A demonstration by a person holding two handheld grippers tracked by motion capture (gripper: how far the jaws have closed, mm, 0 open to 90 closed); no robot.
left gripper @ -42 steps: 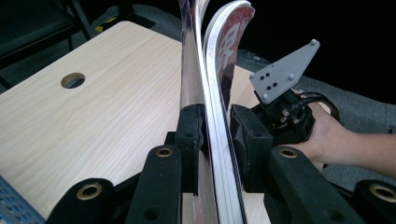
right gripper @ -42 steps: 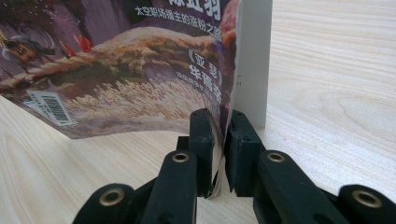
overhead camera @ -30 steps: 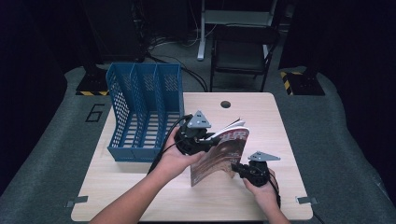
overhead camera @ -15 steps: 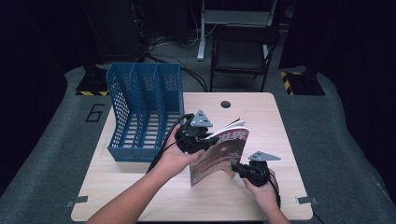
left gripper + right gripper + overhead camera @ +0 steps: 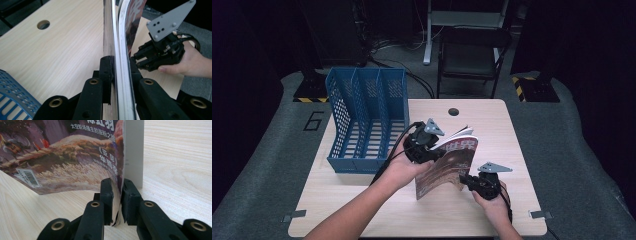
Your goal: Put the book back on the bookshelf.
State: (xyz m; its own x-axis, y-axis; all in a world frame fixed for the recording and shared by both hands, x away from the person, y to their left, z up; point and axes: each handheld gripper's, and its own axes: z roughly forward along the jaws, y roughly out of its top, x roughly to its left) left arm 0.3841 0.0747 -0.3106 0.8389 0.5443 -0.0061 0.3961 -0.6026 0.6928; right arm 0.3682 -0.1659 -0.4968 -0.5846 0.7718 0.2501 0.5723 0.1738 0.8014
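Observation:
A magazine (image 5: 447, 167) with a brown picture cover stands on edge near the middle of the wooden table (image 5: 362, 210). My left gripper (image 5: 428, 146) is shut on its upper left edge; in the left gripper view the pages (image 5: 122, 57) run between the jaws of the left gripper (image 5: 121, 72). My right gripper (image 5: 468, 181) is shut on the magazine's lower right corner. The right gripper view has the cover (image 5: 67, 157) bowing to the left, pinched in the right gripper (image 5: 116, 195). The right gripper (image 5: 136, 60) is also in the left gripper view, beyond the pages.
A blue mesh file rack (image 5: 367, 120) with three slots stands at the table's left, just left of my left hand. A round cable hole (image 5: 454, 111) lies at the table's far edge. A dark chair (image 5: 469, 55) stands behind the table.

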